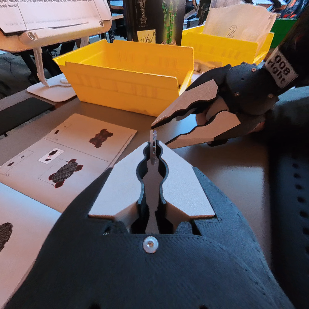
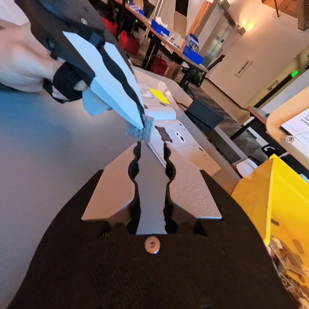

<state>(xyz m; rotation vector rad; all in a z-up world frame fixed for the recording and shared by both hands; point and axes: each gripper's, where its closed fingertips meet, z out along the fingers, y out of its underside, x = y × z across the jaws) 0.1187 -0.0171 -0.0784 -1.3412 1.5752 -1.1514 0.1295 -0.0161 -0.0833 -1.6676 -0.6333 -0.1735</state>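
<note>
My left gripper (image 1: 153, 145) is shut on a thin clear studded plate (image 1: 153, 147), held edge-on above the grey table. In the right wrist view the same plate (image 2: 143, 131) shows as a small transparent studded piece pinched at the tips of the left gripper (image 2: 142, 124), which a hand holds. My right gripper (image 2: 151, 145) is open and empty, its tips just short of the plate. In the left wrist view the right gripper (image 1: 159, 134) comes in from the right, with its jaws apart on either side of the plate's top edge.
A printed instruction sheet (image 1: 70, 157) with dark red model pictures lies on the table at the left. A yellow bin (image 1: 123, 80) stands behind it, a second yellow bin (image 1: 222, 46) farther back. A white document stand (image 1: 50, 25) is at the back left. Only a small space, under 4 cm, lies between the two pairs of fingers.
</note>
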